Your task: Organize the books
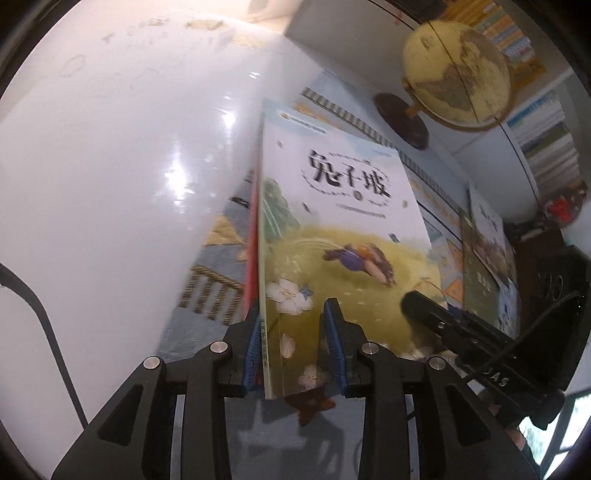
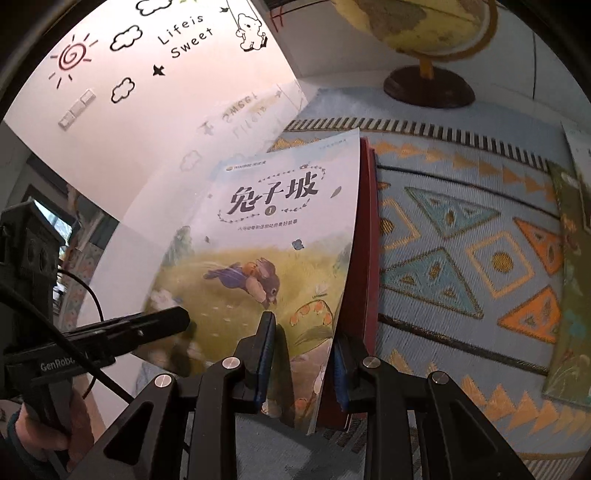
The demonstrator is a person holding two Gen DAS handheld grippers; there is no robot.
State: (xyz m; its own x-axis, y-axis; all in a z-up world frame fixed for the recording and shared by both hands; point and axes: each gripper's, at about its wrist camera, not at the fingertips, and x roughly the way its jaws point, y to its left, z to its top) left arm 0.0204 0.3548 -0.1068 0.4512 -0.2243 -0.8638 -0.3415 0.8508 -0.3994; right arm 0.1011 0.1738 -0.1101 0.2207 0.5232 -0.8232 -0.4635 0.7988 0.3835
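1. Left wrist view: my left gripper [image 1: 293,343] straddles the near edge of two books stood together, the rabbit book [image 1: 332,203] and a red book [image 1: 252,258] behind it. The jaws are narrow, one pad by the red cover and one on the rabbit cover. I cannot tell whether they press. The pair tilts over the left edge of the patterned mat [image 1: 214,266] on the white table [image 1: 110,166]. I judge I am steadying them so that they stay on edge as one block.
2. Same view, writing: the cover reads 兔子坡. A globe [image 1: 454,74] stands by the mat's far edge.
3. Right wrist view: my right gripper [image 2: 303,354] clamps both books, narrow, one pad on the rabbit cover and one behind the red book. This grip seems to carry the weight. A green book [image 2: 561,295] lies flat at the mat's right edge, not yet gathered.
4. Same view, writing: 兔子坡 with a "1" beneath, "Life is Sweet" on the wall [image 2: 184,33], and "GenRobo", cut off, on the left gripper.
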